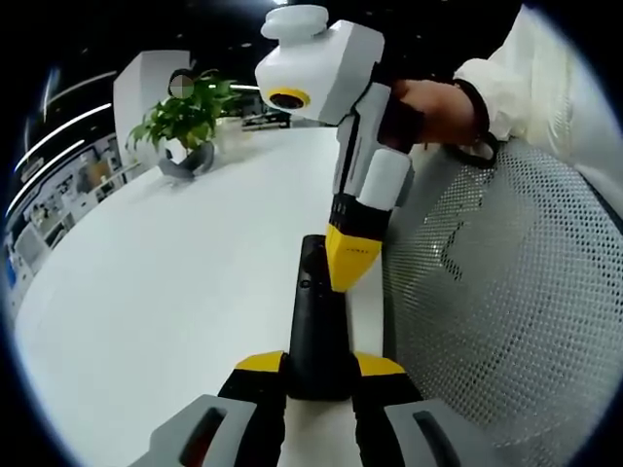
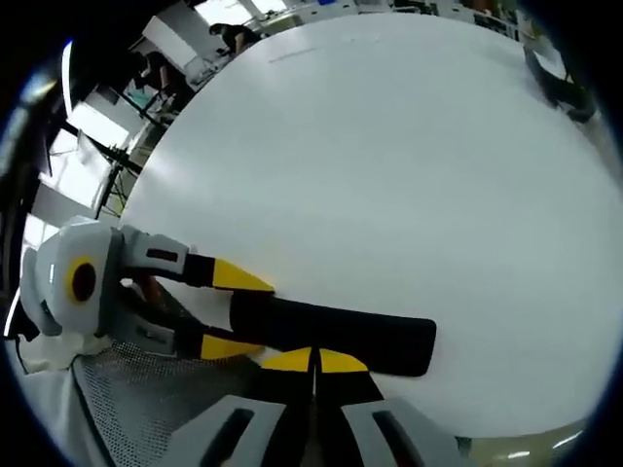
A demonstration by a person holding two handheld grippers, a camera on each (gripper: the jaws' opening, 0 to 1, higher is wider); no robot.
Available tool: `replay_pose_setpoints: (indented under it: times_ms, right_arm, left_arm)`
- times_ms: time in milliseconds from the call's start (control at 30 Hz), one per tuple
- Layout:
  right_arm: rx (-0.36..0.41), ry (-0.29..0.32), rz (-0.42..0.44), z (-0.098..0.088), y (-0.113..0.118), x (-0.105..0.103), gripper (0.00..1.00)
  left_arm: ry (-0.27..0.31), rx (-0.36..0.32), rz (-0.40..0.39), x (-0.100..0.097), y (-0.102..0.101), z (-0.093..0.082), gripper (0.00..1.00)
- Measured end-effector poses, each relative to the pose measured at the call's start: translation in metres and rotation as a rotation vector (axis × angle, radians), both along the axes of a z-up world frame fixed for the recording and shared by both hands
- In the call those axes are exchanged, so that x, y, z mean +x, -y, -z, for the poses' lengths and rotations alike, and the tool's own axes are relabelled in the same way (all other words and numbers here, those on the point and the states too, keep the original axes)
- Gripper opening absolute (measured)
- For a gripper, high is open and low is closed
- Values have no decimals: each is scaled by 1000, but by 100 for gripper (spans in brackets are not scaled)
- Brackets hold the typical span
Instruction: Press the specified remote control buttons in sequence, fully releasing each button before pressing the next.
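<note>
In the left gripper view, the left gripper (image 1: 319, 375) at bottom centre clamps the near end of the black remote control (image 1: 316, 321), steadying it over the white table (image 1: 146, 311). The right gripper (image 1: 350, 261) reaches down from the top, its yellow tips drawn together on the remote's face, likely pressing a button. A potted plant (image 1: 185, 122) stands upper left; a mesh chair back (image 1: 506, 292) lies right.

In the right gripper view, the right gripper (image 2: 313, 362), jaws together, touches the matte, slab-shaped remote control (image 2: 336, 336); the left gripper (image 2: 229, 311) grips its left end.
</note>
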State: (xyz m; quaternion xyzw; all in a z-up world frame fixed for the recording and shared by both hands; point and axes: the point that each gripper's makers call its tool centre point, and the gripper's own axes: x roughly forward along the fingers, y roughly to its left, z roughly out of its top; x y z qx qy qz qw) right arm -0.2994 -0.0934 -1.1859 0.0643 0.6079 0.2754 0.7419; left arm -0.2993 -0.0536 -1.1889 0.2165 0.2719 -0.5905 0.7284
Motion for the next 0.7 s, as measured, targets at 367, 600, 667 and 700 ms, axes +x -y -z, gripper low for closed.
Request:
replay_pose_setpoints:
  times_ms: [367,600,667,700]
  right_arm:
    - [20,-23,29,-2,-1,2,0]
    - [76,34,25,-11,-9,8,0]
    - [83,19,27,-10,-10,6,0]
    - [85,21,25,-10,-10,7,0]
  left_arm:
    - [3,5,6,-1,1,-1,25]
    - [2,2,21,-4,3,0,25]
    - [6,1,26,-5,3,-1,25]
    - [10,1,30,-5,4,-1,25]
